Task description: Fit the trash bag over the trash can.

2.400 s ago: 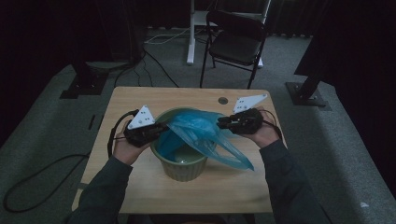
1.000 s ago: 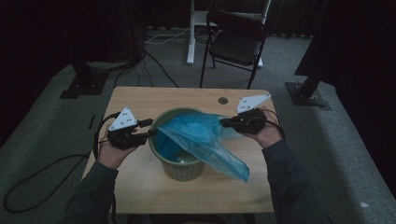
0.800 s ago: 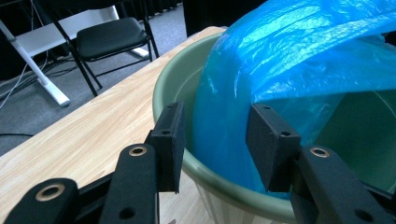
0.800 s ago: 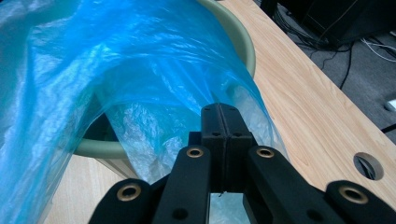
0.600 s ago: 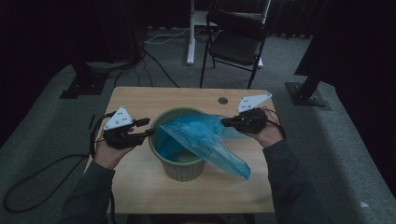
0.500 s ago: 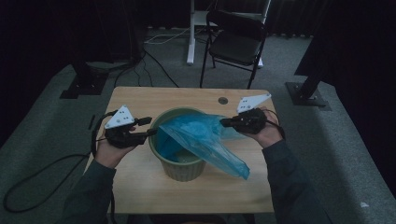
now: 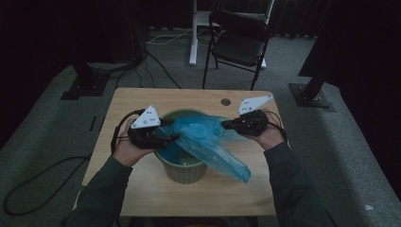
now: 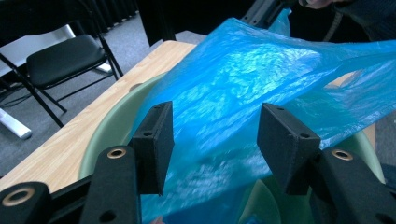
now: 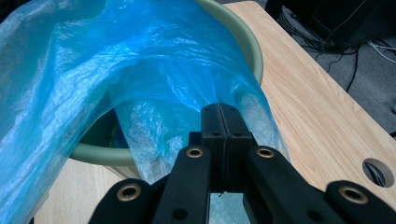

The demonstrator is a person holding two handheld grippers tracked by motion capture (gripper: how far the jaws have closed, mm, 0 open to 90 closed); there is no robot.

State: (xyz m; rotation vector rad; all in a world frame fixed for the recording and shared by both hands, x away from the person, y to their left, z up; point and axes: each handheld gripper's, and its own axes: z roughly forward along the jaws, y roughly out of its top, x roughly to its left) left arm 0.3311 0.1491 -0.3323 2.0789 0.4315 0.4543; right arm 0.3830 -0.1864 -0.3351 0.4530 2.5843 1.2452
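My left tool (image 7: 171, 137) sits left of centre in the high view, its jaws spread wide; they have just been opening. In the left gripper view the bag (image 8: 261, 84) lies between and beyond the two pads (image 8: 156, 140), and I see neither pad pressing on it. My right tool (image 7: 227, 124), right of centre in the high view, has its jaws pressed together, and in the right gripper view they are clamped on a fold of the bag (image 9: 116, 70), with thin film showing just under the tips.

The blue bag (image 7: 208, 142) stretches across the middle of the high view: one end at the right tool, the bulk over and into the bin (image 7: 182, 170), and a loose tail hanging past the bin's rim toward the lower right. The green bin stands upright at the centre of the tabletop (image 7: 142, 99). In the right gripper view its rim (image 9: 243, 37) curves through the upper part of the frame, with the bag draped over it.

A black chair (image 7: 239, 45) stands on the floor beyond the tabletop, at the top centre of the high view.
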